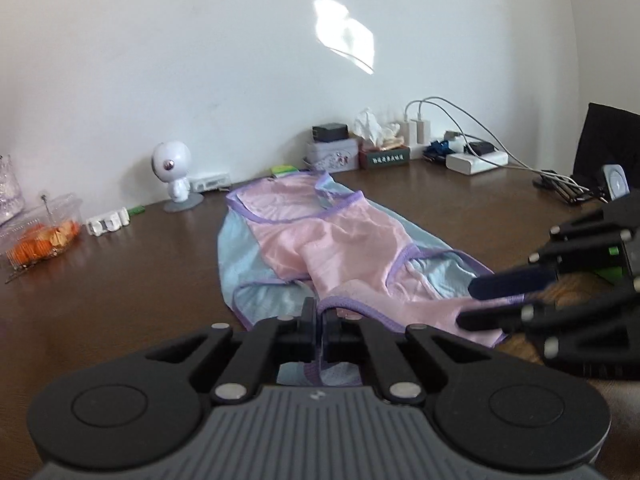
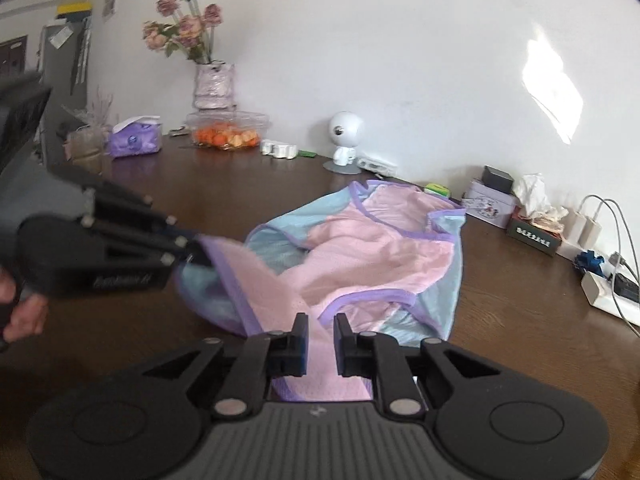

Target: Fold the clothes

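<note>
The thin, limp pink-and-blue mesh garment with purple trim (image 1: 344, 240) lay on the brown wooden bench (image 1: 120, 288), best held by its hem, which the left tool (image 1: 319, 312) pinched shut while the right tool (image 2: 320, 326) stood slightly apart around it

Dark wooden bench (image 1: 120, 300) against a plain white wall (image 1: 180, 60).
Lit by a bright sun patch (image 1: 344, 36) high on the wall; vase of dried pink flowers (image 2: 214, 84), clear fruit box (image 2: 226, 128), small white round-headed figure (image 1: 172, 176), tins, tissue box (image 1: 384, 154) and white chargers with cables (image 1: 476, 160) lined along the back edge; black chair back (image 1: 608, 148) at far right.
</note>
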Demonstrator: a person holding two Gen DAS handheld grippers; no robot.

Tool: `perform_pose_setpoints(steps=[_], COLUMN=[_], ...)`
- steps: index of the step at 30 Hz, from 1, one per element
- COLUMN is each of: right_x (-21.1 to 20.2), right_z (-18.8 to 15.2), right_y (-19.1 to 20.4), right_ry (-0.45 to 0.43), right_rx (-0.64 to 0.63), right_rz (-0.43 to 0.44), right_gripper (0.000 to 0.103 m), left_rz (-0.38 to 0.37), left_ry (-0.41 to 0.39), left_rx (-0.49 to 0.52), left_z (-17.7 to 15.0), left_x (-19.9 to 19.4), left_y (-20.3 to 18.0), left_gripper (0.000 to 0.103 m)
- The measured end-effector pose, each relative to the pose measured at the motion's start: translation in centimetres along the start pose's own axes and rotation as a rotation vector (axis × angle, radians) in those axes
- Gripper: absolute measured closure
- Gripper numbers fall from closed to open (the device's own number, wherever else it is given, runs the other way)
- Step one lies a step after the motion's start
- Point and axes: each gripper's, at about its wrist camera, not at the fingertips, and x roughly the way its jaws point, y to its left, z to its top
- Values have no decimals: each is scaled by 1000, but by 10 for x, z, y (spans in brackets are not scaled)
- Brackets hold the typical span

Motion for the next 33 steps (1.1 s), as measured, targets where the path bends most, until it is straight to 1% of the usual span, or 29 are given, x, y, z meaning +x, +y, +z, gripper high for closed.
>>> perform_pose_setpoints(steps=[1, 2, 3, 6, 8, 9, 11, 13, 14, 15, 17, 19, 24, 26, 27, 28, 30, 31, 32, 33], right_x=[-1, 0, 2, 17, 22, 23, 23, 19, 15, 9, -2, -5, 1, 2, 3, 3, 3, 4, 5, 5], right_z=[-2, -2, -3, -5, -6, -7, -11, -15, -17, -17, -16, -17, -22, -24, -23, -23, -22, -23, -23, -24], right_y=[9, 19, 26, 35, 33, 33, 31, 23, 18, 14, 9, 8, 9, 9, 8, 8, 11, 11, 10, 9], right_ry=[-9, -23, -37, -23, -14, -5, 11, 16, 10, 1, -24, -42, -24, -24, -18, -12, -4, 5, 14, 19], right_rx=[-31, -60, -86, -135, -148, -156, -194, -215, -209, -196, -182, -197, -234, -227, -220, -215, -211, -208, -203, -197], right_rz=[1, -21, -51, -180, -215, -248, -354, -481, -528, -549, -545, -549, -536, -515, -503, -490, -492, -494, -490, -489], right_gripper=[68, 62, 60, 61, 61, 61, 61, 61, 61, 61, 60, 61, 64, 87, 103, 103, 103, 103, 103, 103], left_rz=[1, -8, -18, -21, -16, -12, -1, 11, 9, 5, -1, -9, -4, -9, -14, -13, 11, 28, 42, 57], left_ry=[-4, 0, 4, 15, 9, 3, -4, 3, 7, 11, 17, 19, 20, 28, 32, 39, 67, 85, 94, 100], left_rx=[-8, -20, -31, -73, -90, -96, -112, -122, -123, -122, -120, -122, -135, -132, -118, -91, -29, 2, 34, 64], left_z=[2, 4, 6, 12, 16, 17, 20, 21, 20, 19, 18, 16, 14, 11, 7, 2, -10, -15, -20, -24], left_x=[-1, 0, 1, 2, -1, -2, -4, -3, -2, 0, 3, 5, 0, -1, -1, -1, 1, 2, 2, 2], left_y=[0, 1, 1, 5, 6, 7, 11, 14, 14, 13, 10, 8, 11, 13, 11, 8, 0, -4, -8, -12], left_gripper=[100, 100, 100, 100, 101, 101, 101, 101, 101, 101, 101, 101, 100, 100, 99, 96, 85, 72, 65, 64])
